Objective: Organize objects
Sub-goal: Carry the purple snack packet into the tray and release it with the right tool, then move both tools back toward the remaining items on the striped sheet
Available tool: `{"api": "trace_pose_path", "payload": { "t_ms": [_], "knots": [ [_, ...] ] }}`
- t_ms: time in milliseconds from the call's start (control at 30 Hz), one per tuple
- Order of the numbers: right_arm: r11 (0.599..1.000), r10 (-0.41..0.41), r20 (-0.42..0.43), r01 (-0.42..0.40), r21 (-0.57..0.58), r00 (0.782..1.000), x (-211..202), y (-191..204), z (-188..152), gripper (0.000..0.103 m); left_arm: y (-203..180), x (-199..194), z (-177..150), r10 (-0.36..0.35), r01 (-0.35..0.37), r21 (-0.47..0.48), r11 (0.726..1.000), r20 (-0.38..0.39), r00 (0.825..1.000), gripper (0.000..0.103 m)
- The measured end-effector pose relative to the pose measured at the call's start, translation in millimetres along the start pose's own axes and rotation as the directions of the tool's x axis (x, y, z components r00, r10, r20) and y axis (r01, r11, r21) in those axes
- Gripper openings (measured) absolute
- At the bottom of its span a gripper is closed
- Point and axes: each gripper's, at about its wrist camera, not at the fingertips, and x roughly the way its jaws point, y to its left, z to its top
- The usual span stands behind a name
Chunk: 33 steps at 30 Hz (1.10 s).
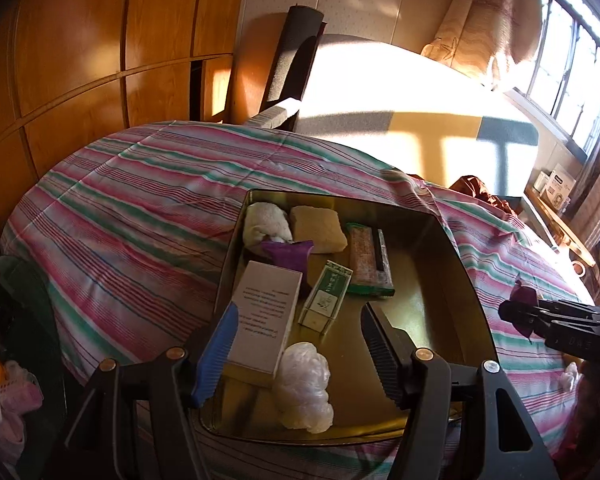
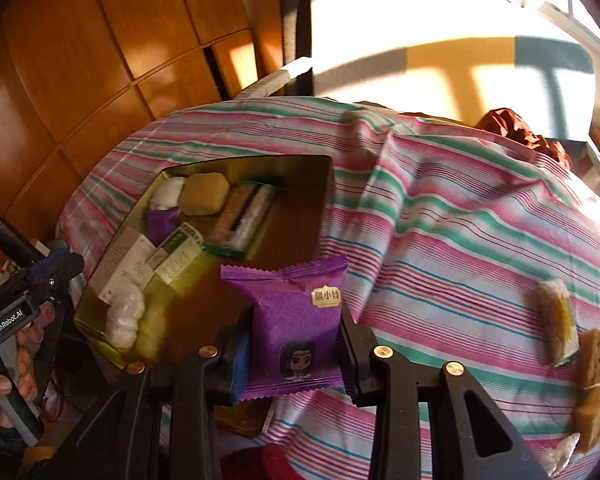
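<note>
Left wrist view: the left gripper hung over the near end of the gold tin tray, fingers apart w/ nothing between the pads, one blue ribbed pad and one black. The tray sat on the striped bedsheet, thin cotton in pink, green and white, creased. In the tray already: a white box w/ printed text, matte card; a slim green-and-white carton; a long clear-wrapped bar w/ green edging; a pale yellow square cake, crumbly-looking; a soft white bundle; a purple packet, partly under the others; and a crinkly white plastic wad nearest the camera. The right gripper showed at the right edge w/ a bit of purple at its tip.

Right wrist view: the right gripper was clamped on a purple snack pouch, glossy foil w/ zigzag-cut ends, a gold label and a cartoon figure, held up just beside the tray's near right corner. Left of frame, a hand held the left gripper's handle.

Progress, as I judged it: well over half. Approx seven items were in, one was in transit. Left on the sheet at far right: a yellow wrapped bar, two tan cake blocks, and a clear crinkled wrapper.
</note>
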Motion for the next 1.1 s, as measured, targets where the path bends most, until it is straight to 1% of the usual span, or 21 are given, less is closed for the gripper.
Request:
{"api": "trace_pose_path", "payload": {
  "t_ms": [67, 133, 233, 367, 433, 500, 733, 900, 1100],
  "knots": [
    [0.999, 0.018, -0.028, -0.019, -0.035, 0.999, 20, 22, 6, 0.036, 12, -2, -3, 0.01, -0.01, -0.024, 1.0, -0.004, 1.0, 0.065],
    [0.999, 0.034, -0.071, -0.037, -0.033, 0.997, 44, 36, 11, 0.036, 23, -2, -6, 0.02, -0.021, -0.046, 0.999, -0.01, 1.0, 0.065],
    [0.999, 0.02, -0.129, -0.025, -0.034, 0.991, 80, 52, 18, 0.036, 38, -3, -11, 0.03, -0.032, -0.073, 0.997, -0.02, 0.999, 0.066],
    [0.998, 0.055, -0.198, -0.054, 0.012, 0.979, 117, 61, 25, 0.037, 50, -2, -16, 0.039, -0.042, -0.101, 0.994, -0.031, 0.999, 0.066],
    [0.998, 0.067, -0.222, -0.062, 0.03, 0.973, 128, 62, 26, 0.038, 54, -2, -18, 0.041, -0.045, -0.108, 0.993, -0.035, 0.999, 0.066],
    [0.996, 0.085, -0.198, -0.078, 0.043, 0.977, 127, 62, 27, 0.041, 55, -2, -19, 0.046, -0.049, -0.106, 0.993, -0.033, 0.998, 0.067],
    [0.995, 0.088, -0.119, -0.083, 0.054, 0.989, 96, 56, 24, 0.042, 46, -4, -19, 0.048, -0.048, -0.074, 0.996, -0.014, 0.999, 0.067],
    [0.997, 0.061, -0.051, -0.059, 0.052, 0.997, 69, 51, 22, 0.042, 34, -9, -18, 0.049, -0.049, -0.031, 0.998, 0.0, 0.999, 0.067],
    [0.997, 0.031, 0.007, -0.031, 0.074, 1.0, 35, 36, 10, 0.042, 19, -13, -20, 0.035, -0.035, 0.009, 0.999, 0.005, 0.999, 0.068]
  ]
}}
